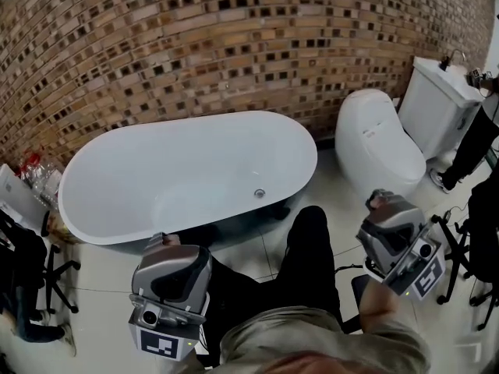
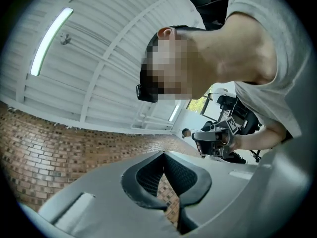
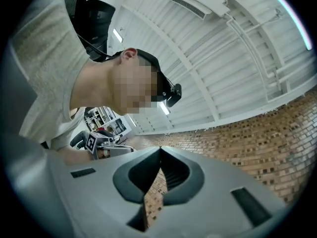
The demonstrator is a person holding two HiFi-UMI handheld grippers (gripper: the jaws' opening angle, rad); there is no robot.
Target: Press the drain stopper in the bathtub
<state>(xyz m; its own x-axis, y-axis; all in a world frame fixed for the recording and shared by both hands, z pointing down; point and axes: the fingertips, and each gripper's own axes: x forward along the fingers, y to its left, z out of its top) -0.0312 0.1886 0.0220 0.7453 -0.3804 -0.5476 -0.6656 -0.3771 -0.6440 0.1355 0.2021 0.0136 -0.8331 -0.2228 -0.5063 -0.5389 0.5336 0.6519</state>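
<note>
task not begun, i judge: the small round metal drain stopper [image 1: 260, 193] lies in the white oval bathtub [image 1: 117, 142], well apart from left gripper [image 2: 163, 155] and right gripper [image 3: 159, 150], both with fingers together, empty.

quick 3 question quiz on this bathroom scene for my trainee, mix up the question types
1. Which small round fitting shows on the bathtub floor?
2. True or false: the left hand-held gripper grips something between its jaws.
3. Fill in: the wall behind the bathtub is made of ____.
Key: 1 drain stopper; 2 false, the jaws are closed on nothing; 3 brick.
</note>
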